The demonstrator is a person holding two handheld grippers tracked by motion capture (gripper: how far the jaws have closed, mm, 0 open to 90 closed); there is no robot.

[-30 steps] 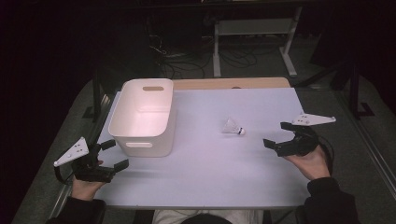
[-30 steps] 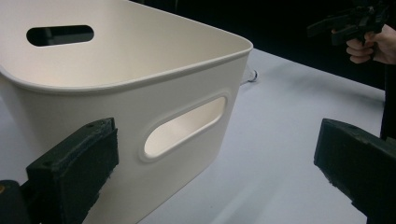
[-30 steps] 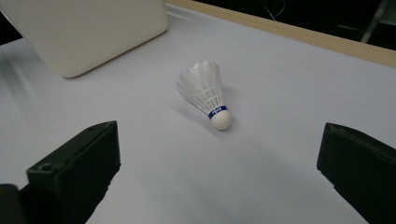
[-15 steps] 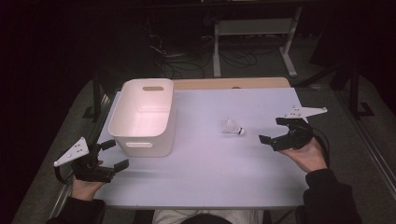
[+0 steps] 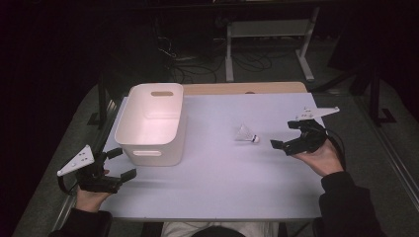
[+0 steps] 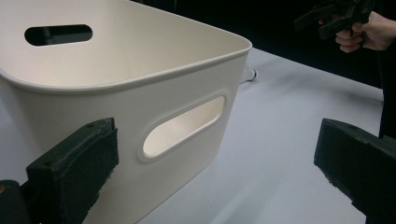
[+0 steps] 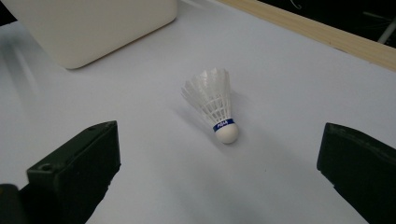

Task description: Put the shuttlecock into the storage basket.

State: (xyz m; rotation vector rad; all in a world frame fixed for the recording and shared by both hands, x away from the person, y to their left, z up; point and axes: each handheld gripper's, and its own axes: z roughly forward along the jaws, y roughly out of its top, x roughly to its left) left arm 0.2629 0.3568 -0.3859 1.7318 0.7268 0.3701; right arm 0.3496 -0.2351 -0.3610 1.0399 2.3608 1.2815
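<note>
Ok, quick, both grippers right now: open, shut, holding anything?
Left gripper: open, holding nothing, beside the white bin.
Right gripper: open, holding nothing, jaws facing the shuttlecock on the table.

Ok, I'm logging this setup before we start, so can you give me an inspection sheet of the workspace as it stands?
Surface: pale table, wooden strip at its far edge.
Job's things: white bin upright, nothing seen inside; shuttlecock lying on its side, right of the bin, apart from it.
Clutter: nothing seen.
Grippers: left tool open, near the bin's front handle; right tool open, facing the shuttlecock, not touching.
Cables: one trails from the right tool; loose cables on the floor beyond.
Surroundings: dark room, metal frame behind the table.
</note>
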